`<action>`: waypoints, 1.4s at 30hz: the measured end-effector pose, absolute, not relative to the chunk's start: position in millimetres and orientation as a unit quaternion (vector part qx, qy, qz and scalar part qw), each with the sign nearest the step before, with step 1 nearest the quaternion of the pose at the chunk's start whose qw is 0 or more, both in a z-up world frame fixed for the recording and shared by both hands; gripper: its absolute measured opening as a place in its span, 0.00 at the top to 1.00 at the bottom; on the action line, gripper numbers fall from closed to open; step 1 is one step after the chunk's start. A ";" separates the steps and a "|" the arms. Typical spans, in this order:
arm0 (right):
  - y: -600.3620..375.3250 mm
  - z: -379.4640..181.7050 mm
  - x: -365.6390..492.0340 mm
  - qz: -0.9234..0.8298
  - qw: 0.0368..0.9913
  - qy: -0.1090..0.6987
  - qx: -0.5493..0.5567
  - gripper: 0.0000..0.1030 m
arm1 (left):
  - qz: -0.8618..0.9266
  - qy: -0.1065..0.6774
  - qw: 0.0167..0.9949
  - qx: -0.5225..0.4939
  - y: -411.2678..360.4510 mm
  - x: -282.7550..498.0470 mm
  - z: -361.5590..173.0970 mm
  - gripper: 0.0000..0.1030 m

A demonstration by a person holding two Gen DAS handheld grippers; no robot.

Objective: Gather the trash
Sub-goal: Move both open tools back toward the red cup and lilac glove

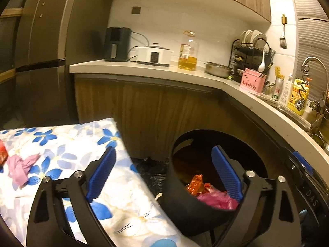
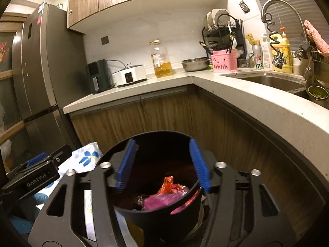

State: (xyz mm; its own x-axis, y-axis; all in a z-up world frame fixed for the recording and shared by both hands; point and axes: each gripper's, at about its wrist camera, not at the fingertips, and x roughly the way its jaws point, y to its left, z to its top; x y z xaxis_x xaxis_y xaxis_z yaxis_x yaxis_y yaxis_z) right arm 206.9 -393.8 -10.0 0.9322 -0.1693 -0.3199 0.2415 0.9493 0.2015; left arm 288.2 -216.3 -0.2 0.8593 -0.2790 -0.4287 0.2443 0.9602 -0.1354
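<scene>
Your right gripper point(image 2: 163, 162) fingers are gaping empty over the black bin point(image 2: 158, 212), which is holding orange wrapper point(image 2: 167, 185) and pink bag point(image 2: 162, 200); left gripper point(image 1: 164, 175) is spread wide, empty, beside it.

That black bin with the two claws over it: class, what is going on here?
A person is collecting trash with a handheld claw in each hand. Both the left claw and the right claw are open and empty above the black bin, which already holds an orange wrapper and a pink plastic bag. A crumpled pink scrap is on the flowered tablecloth.
</scene>
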 end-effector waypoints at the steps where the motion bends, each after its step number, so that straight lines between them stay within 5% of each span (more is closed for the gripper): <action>1: -391.4 -9.7 204.4 -0.103 0.976 0.151 0.119 0.33 | -0.132 0.229 0.964 -0.038 -213.4 287.1 -0.5 0.06; 6: -380.2 -8.1 193.2 -0.095 0.977 0.148 0.120 0.27 | -0.094 0.234 0.967 -0.040 -189.8 273.8 -2.8 0.06; 42: -135.7 -26.0 198.4 0.093 0.977 0.190 0.031 0.27 | 0.138 0.205 0.964 -0.095 60.4 172.7 -18.6 0.06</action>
State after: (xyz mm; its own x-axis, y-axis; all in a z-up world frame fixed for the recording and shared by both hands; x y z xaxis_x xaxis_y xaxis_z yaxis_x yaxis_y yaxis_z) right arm 198.4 -135.7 -26.0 0.9107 0.1941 -0.3646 -0.1708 0.9807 0.0954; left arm 172.7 60.4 -18.6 0.8777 0.2278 -0.4216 -0.3056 0.9438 -0.1262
